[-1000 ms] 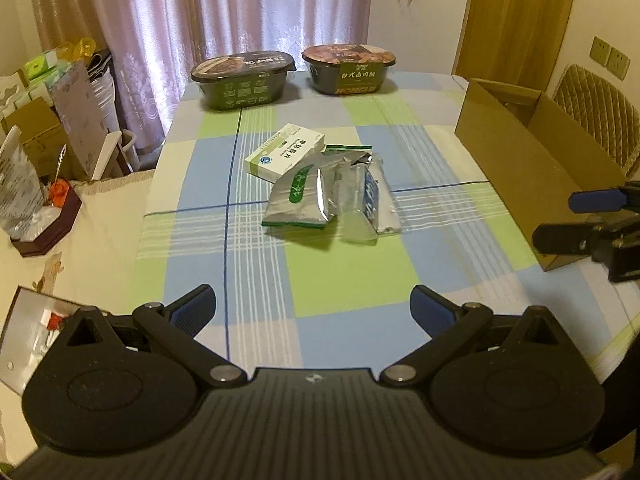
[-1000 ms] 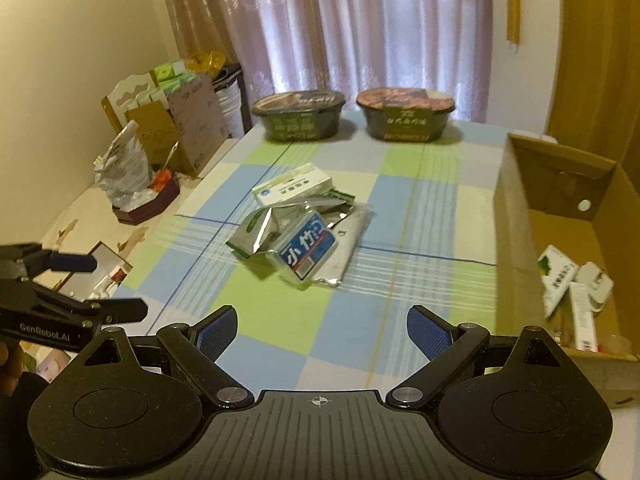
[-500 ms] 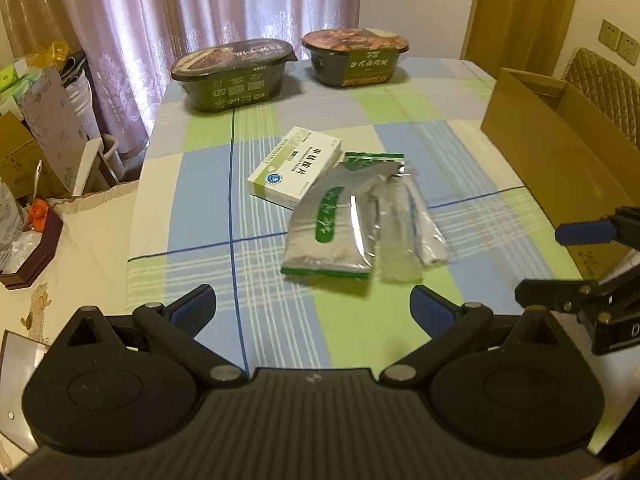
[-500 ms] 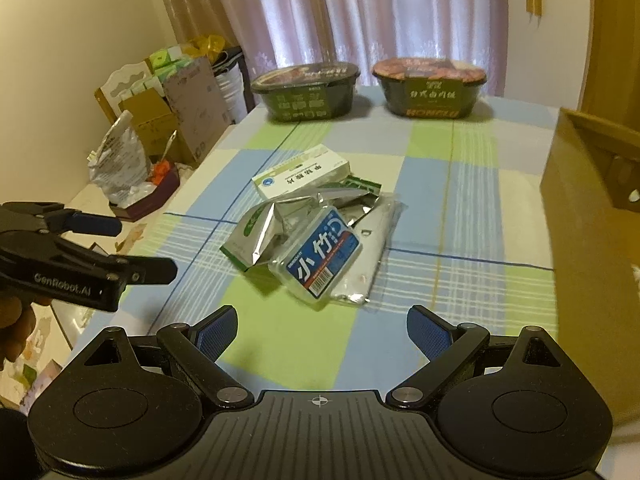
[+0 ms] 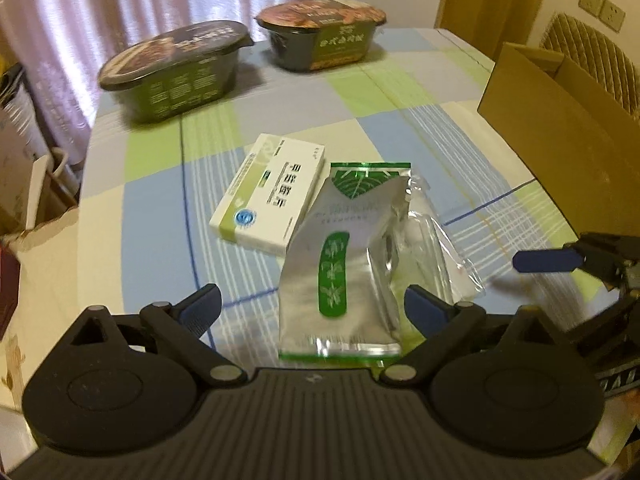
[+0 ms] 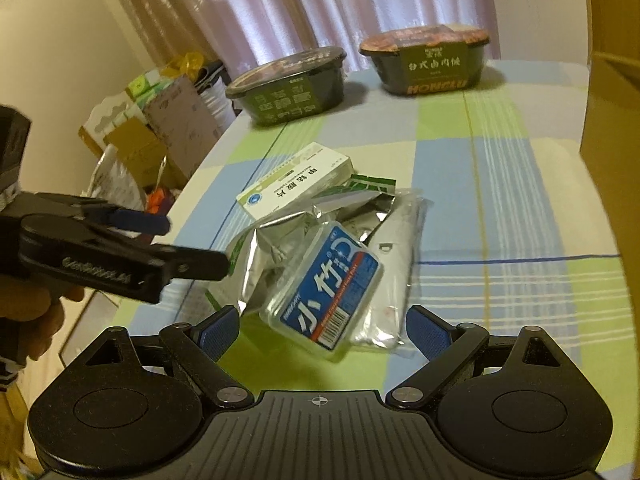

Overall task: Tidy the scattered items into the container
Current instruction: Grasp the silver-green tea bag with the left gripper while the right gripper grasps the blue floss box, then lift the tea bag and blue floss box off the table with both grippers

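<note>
A pile of items lies mid-table: a silver pouch with a green stripe (image 5: 340,272), a white medicine box (image 5: 272,196) behind it, and a clear plastic pack (image 5: 432,248) to its right. My left gripper (image 5: 312,310) is open, its fingers straddling the pouch's near end. In the right wrist view a blue-labelled pack (image 6: 332,292) leans on the silver pouch (image 6: 264,256), with the white box (image 6: 296,184) beyond. My right gripper (image 6: 323,332) is open just in front of the blue-labelled pack. The cardboard box (image 5: 560,128) stands open at the right.
Two lidded dark food bowls (image 5: 176,76) (image 5: 320,36) sit at the table's far end by the curtain. The left gripper (image 6: 180,240), held by a hand, hangs at the pile's left. Clutter and cartons (image 6: 132,148) fill the floor off the left edge.
Both grippers have come forward and down toward the pile, which now looms large between their fingers. They have drawn closer to each other. Both stay open.
</note>
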The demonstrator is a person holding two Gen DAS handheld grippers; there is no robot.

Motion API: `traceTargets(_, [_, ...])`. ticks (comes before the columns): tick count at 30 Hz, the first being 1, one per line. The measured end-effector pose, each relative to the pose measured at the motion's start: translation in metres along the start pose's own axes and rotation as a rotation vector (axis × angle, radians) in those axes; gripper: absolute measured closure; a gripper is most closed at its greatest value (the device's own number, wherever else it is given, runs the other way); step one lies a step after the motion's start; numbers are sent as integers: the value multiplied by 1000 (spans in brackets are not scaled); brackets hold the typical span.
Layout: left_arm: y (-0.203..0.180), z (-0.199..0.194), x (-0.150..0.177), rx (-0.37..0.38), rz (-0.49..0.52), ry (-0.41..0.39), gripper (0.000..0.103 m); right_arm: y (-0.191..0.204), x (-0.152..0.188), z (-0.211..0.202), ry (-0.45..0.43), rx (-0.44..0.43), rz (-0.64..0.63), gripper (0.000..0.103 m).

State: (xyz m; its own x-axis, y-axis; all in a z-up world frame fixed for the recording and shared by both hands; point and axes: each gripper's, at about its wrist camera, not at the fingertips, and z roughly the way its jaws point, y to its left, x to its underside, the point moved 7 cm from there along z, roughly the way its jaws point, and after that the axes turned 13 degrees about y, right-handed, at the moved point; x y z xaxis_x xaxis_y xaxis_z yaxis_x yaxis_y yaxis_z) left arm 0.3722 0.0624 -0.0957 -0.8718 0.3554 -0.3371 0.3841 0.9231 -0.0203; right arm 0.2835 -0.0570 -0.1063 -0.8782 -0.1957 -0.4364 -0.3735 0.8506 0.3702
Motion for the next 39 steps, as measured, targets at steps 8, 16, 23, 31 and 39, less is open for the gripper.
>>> traceTargets(8, [0, 24, -24, 31, 45, 53, 12, -11, -7, 22, 18, -40, 66, 29])
traceTargets(16, [3, 32, -25, 29, 66, 68, 12, -6, -14, 35, 25, -44, 87, 34])
traceTargets(23, [3, 39, -26, 50, 56, 78, 12, -17, -6, 24, 42, 78, 20, 40])
traceTargets(31, [-10, 56, -15, 53, 51, 114, 38, -38, 18, 1, 72, 138, -6, 40])
traceTargets(39, [-49, 26, 52, 48, 140, 184, 39, -40, 53, -26, 137, 165, -90, 40])
